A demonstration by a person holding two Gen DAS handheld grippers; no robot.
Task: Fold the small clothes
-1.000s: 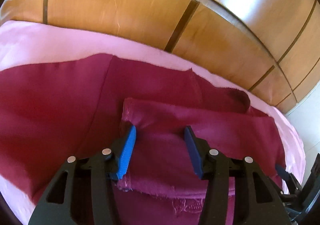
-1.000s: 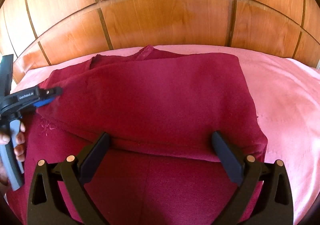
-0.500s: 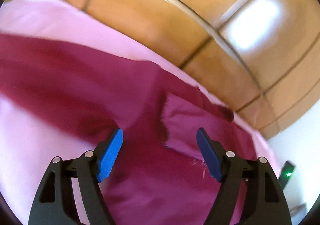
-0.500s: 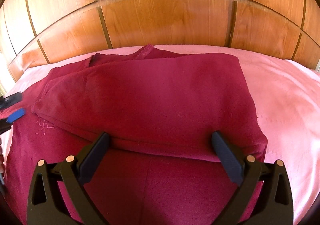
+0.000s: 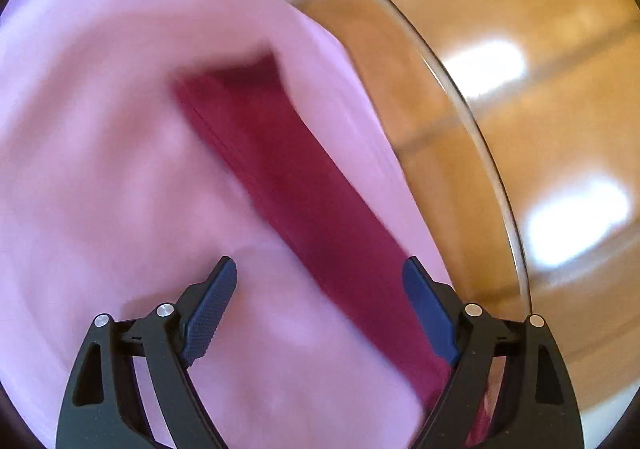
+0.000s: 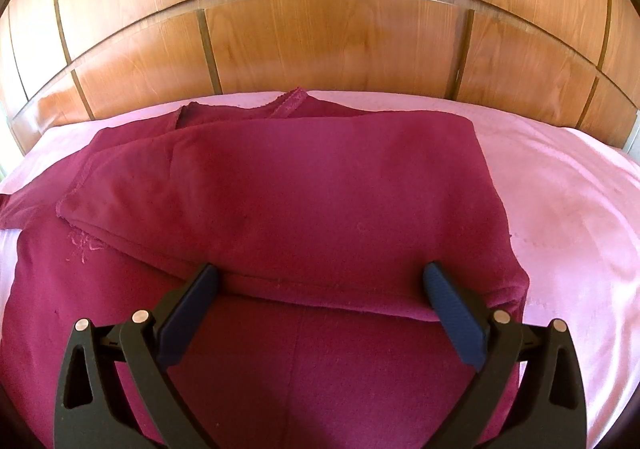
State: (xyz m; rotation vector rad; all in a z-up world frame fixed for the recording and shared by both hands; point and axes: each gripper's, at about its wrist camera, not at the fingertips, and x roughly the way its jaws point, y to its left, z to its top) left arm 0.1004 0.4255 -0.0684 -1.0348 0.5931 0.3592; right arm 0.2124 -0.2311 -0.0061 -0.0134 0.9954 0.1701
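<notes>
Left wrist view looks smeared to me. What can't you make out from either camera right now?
- Left wrist view: motion blur hides the seams and edges of the maroon garment; the left hand-held gripper, open, covers its near end.
- Right wrist view: the garment's near hem is cut off by the bottom edge and the right hand-held gripper, also open.
- The embroidered mark is too small to read.

We see a pink bedsheet point(image 6: 560, 201) covering the bed, with a glossy wooden panelled headboard point(image 6: 328, 37) right behind it, panels split by dark grooves.
</notes>
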